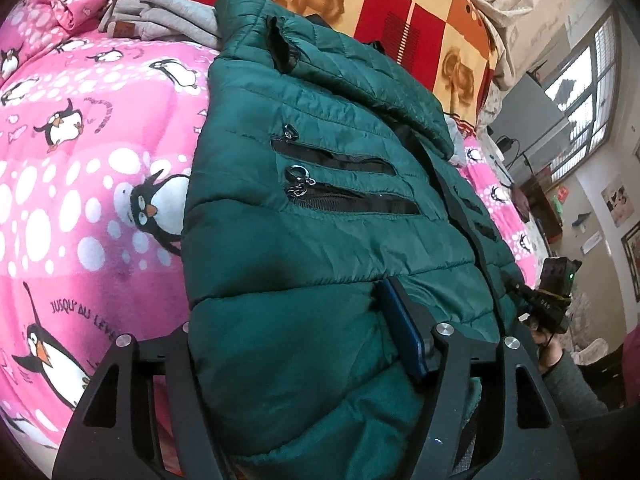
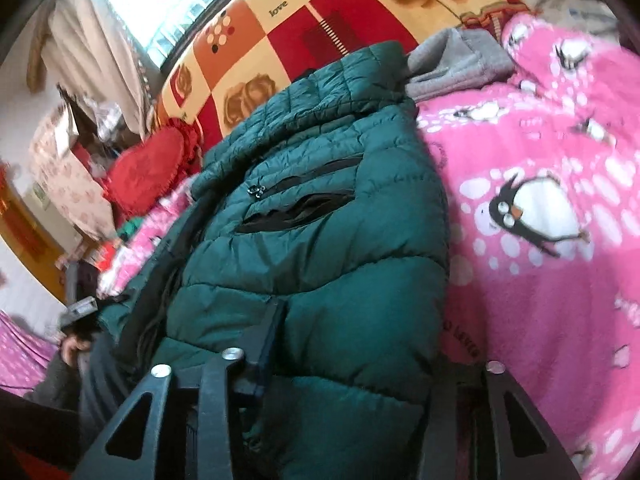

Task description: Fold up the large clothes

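A dark green puffer jacket (image 1: 320,152) lies front up on the bed, its two black chest pocket zips open and its collar at the far end. The hem's left part sits in my left gripper (image 1: 288,308). The blue pad (image 1: 400,328) dents the fabric, and the other finger is hidden under the jacket's edge. My right gripper (image 2: 360,332) holds the right part of the hem of the jacket (image 2: 320,220). One of its fingers (image 2: 272,320) presses into the padding and the other is covered. Each view shows the other gripper's body and a hand beside the hem.
A pink penguin blanket (image 1: 80,168) covers the bed on both sides of the jacket. Folded grey clothing (image 1: 160,16) lies by the collar. Behind it hangs a red and yellow checked blanket (image 1: 400,20). A red heart cushion (image 2: 148,168) lies at the bed's edge.
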Motion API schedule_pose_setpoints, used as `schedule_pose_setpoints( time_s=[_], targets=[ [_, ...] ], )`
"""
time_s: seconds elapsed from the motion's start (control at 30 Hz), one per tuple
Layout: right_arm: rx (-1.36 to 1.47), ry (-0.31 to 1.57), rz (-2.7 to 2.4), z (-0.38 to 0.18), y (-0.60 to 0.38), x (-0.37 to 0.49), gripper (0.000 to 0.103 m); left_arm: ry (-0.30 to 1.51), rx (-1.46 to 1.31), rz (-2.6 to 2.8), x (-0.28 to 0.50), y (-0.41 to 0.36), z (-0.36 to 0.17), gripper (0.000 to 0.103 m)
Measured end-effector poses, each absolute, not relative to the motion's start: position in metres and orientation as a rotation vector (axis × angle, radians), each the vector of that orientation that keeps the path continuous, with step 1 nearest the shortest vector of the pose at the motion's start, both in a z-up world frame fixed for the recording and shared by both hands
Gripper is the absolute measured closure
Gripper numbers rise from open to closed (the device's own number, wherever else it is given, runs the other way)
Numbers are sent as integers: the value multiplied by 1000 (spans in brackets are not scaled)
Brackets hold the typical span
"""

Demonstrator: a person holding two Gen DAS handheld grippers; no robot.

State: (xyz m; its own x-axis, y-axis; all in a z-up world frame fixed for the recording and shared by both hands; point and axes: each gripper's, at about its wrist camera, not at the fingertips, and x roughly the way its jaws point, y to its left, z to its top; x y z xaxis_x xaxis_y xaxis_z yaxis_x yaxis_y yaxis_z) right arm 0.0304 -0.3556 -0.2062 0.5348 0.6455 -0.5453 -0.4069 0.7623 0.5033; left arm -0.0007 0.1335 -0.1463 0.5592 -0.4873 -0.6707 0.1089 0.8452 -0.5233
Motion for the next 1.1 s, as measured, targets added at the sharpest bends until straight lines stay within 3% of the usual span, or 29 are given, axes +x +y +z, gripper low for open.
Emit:
schedule_pose_setpoints(
  time_s=[0.03,0.1,0.2,0.53,1.1],
  targets=[
    [302,776,633,-201,-351,28,75,918,-463,-362,-2,134,-146,40],
    [262,756,617,-190,-346,23,82,918,-445,-339,-4,135,-143,66],
    [265,713,612,-174,-346,17,84,895,-453,-337,-8,139,-135,85],
    [263,616,640,-133,-342,-9,85,735,-471,-321,-25,157,-93,89],
    [232,610,620,-120,-355,-39,85,665,-483,-360,-69,168,-70,89]
  ],
)
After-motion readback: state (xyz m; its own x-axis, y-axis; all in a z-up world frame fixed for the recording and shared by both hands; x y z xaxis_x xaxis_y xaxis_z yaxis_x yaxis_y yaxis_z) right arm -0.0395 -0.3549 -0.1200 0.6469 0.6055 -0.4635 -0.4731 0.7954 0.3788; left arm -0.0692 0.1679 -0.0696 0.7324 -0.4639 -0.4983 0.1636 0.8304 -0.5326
